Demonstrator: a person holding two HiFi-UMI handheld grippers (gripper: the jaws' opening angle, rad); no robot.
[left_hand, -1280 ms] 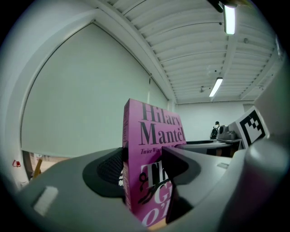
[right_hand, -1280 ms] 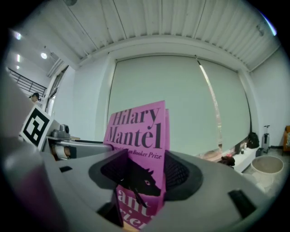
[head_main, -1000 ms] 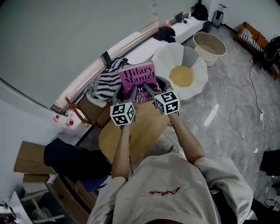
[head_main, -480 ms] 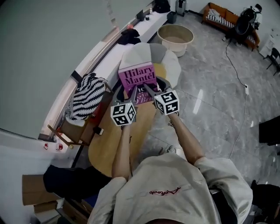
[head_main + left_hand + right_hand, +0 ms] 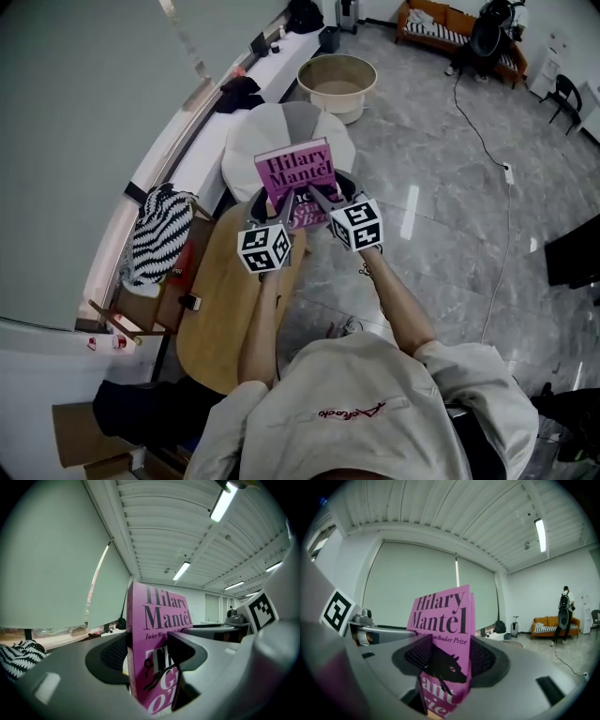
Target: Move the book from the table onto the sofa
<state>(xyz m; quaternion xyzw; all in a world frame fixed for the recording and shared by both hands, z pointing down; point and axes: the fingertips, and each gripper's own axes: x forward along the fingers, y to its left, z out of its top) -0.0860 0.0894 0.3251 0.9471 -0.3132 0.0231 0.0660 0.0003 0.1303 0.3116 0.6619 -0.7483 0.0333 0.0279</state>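
"Where's the book [image 5: 294, 172]?"

"In the air, upright, its pink cover facing me. My left gripper [image 5: 274, 206] pinches its lower left edge, and my right gripper [image 5: 322, 199] pinches the lower right. Both sets of jaws are pressed onto the covers."

"Is it over the table [image 5: 223, 305]?"

"It's off the table, at its far end, in front of a white round seat [image 5: 251, 142]."

"And the sofa [image 5: 439, 22]?"

"The sofa is orange, across the room and well apart from the book. A person [image 5: 488, 36] stands beside it."
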